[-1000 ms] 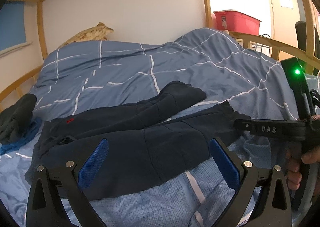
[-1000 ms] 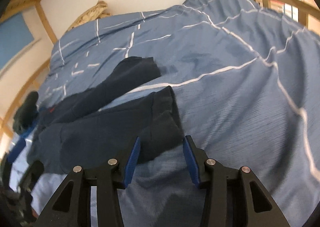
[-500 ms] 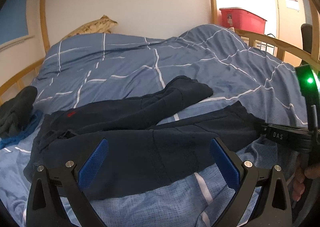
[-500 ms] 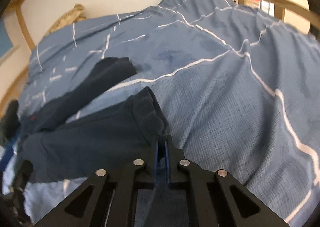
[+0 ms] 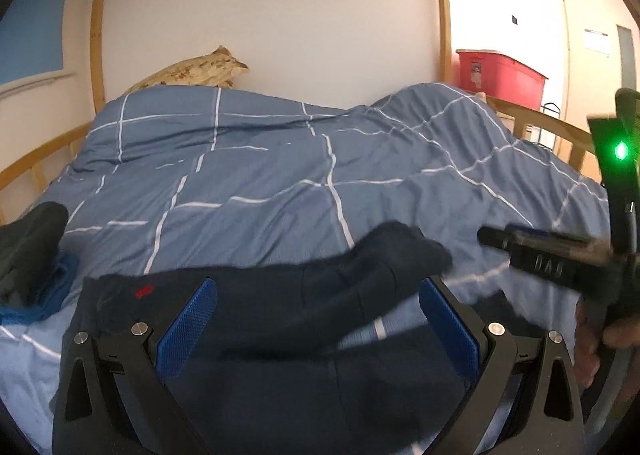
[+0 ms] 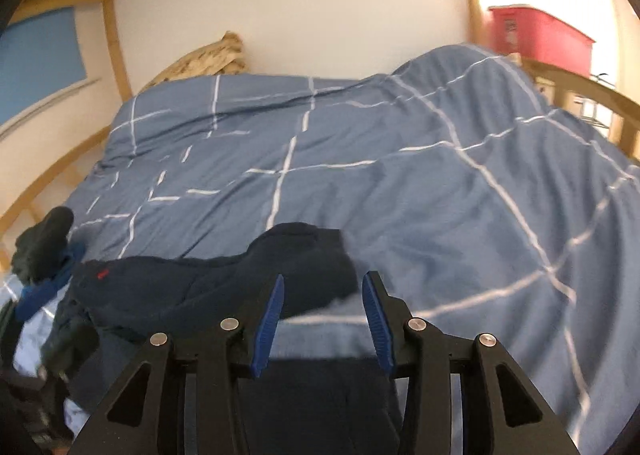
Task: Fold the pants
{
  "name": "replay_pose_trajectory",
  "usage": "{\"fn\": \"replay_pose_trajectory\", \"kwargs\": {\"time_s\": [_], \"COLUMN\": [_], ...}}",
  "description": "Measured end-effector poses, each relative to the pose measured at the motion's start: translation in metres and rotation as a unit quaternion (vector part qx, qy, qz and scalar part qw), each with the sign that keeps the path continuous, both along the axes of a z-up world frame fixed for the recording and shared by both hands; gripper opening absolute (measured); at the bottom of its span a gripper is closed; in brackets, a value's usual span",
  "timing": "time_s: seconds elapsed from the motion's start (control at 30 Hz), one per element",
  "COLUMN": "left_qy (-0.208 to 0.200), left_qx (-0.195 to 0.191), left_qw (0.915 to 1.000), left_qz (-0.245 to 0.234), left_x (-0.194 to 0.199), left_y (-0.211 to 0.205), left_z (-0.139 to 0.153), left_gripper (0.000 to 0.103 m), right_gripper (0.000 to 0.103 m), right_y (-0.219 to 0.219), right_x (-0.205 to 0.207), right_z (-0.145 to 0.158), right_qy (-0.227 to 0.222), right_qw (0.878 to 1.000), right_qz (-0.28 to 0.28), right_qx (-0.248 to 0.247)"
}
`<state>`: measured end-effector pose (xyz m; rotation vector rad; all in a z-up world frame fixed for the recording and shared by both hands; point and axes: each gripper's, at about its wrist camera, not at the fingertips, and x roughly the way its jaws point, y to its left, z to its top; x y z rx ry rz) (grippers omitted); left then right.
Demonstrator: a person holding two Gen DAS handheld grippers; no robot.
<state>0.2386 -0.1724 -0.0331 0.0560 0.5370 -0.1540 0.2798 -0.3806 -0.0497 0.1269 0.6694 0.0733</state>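
Room: bunk bed, blue checked duvet (image 5: pixel 280 175), red bin (image 5: pixel 496 75) by the door.
Pants: navy pants (image 5: pixel 280 303) lie across the near edge, 1 leg angled away.
Left gripper (image 5: pixel 316 319): jaws wide, nothing pinched.
Right gripper (image 6: pixel 322 315): jaws opening, cloth below, pads not pressing.
Tip: I'd grab the hem squarely, lay 1 leg over the other, edges matched.
Writing: "DAS" on the right gripper's side; red mark (image 5: pixel 143 291) unreadable.

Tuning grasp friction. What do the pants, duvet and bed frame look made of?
Pants: dark navy, matte, soft thick knit, maybe fleece; rounded, wrinkle-free folds.
Duvet: blue woven fabric, likely cotton; fine weave, crisp creases.
Bed frame: light wood, smooth finish; grain on the slats.
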Motion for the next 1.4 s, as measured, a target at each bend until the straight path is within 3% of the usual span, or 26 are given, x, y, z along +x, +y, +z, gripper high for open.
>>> {"fn": "replay_pose_trajectory", "kwargs": {"time_s": [0.23, 0.43, 0.6, 0.8, 0.9, 1.03, 1.13, 1.3, 1.33, 1.4], "left_qy": [0.041, 0.079, 0.091, 0.093, 0.098, 0.105, 0.120, 0.151, 0.158, 0.173], "left_qx": [0.018, 0.029, 0.021, 0.053, 0.045, 0.042, 0.041, 0.035, 0.034, 0.030], "left_qw": [0.9990, 0.9965, 0.9953, 0.9941, 0.9939, 0.9933, 0.9917, 0.9876, 0.9866, 0.9842], "left_qz": [0.001, 0.005, 0.024, 0.021, 0.025, 0.023, 0.024, 0.024, 0.025, 0.022], "left_x": [0.049, 0.060, 0.060, 0.063, 0.064, 0.066, 0.070, 0.078, 0.079, 0.082], "left_y": [-0.011, -0.007, 0.003, 0.003, 0.008, 0.008, 0.008, 0.010, 0.011, 0.012], "left_z": [-0.018, -0.045, -0.054, -0.059, -0.059, -0.063, -0.071, -0.086, -0.089, -0.093], "left_gripper": [0.103, 0.103, 0.103, 0.103, 0.103, 0.103, 0.103, 0.103, 0.103, 0.103], "right_gripper": [0.041, 0.041, 0.041, 0.036, 0.017, 0.010, 0.010, 0.011, 0.013, 0.027], "right_y": [-0.008, -0.024, -0.040, -0.036, -0.034, -0.035, -0.025, -0.022, -0.026, -0.029], "right_x": [0.045, 0.059, 0.073, 0.086, 0.082, 0.053, 0.035, 0.044, 0.045, 0.045], "right_z": [-0.038, -0.061, -0.079, -0.095, -0.091, -0.063, -0.045, -0.060, -0.062, -0.064], "right_qy": [0.059, 0.086, 0.114, 0.152, 0.141, 0.074, 0.051, 0.086, 0.093, 0.099], "right_qw": [0.997, 0.992, 0.979, 0.968, 0.970, 0.980, 0.989, 0.988, 0.987, 0.984], "right_qz": [0.005, -0.023, -0.039, -0.032, -0.027, -0.061, -0.108, -0.111, -0.117, -0.135], "right_qx": [0.046, 0.085, 0.163, 0.198, 0.196, 0.172, 0.090, 0.061, 0.062, 0.054]}}
